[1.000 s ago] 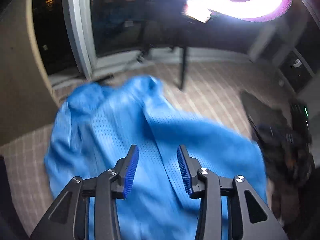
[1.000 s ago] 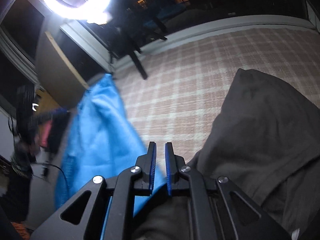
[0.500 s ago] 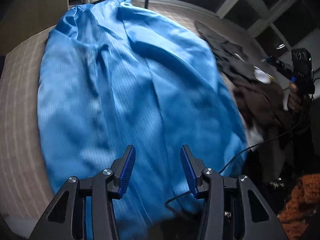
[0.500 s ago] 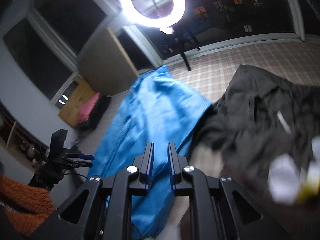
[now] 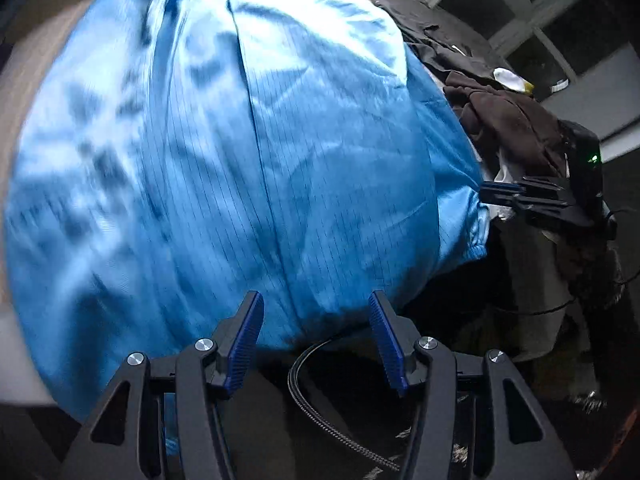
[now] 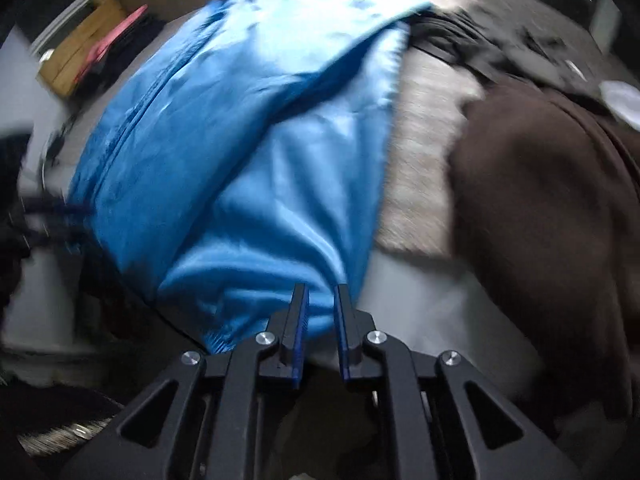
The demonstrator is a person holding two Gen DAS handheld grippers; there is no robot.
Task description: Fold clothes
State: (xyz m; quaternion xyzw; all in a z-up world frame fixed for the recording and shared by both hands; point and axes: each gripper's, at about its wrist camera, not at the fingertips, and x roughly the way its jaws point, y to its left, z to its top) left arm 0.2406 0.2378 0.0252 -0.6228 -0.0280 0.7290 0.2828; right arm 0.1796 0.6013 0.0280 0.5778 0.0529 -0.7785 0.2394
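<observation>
Handling the blue garment (image 5: 248, 152) calls for care, we judge: it looks thin, glossy and slippery, so its gathered cuff (image 6: 218, 338) or hem edge gives the surest hold. It lies spread over the checked bed (image 6: 424, 152), beside a brown garment (image 6: 540, 208). Our left tongs (image 5: 316, 320) point steeply down over its near edge, jaws opening, nothing between them. Our right tongs (image 6: 322, 312) hang nearly closed at the cuff end; we cannot tell whether they pinch cloth.

shiny blue garment (image 5: 248, 152) spread flat, finely striped, creased; brown garment (image 6: 552, 208) crumpled just beside it
</observation>
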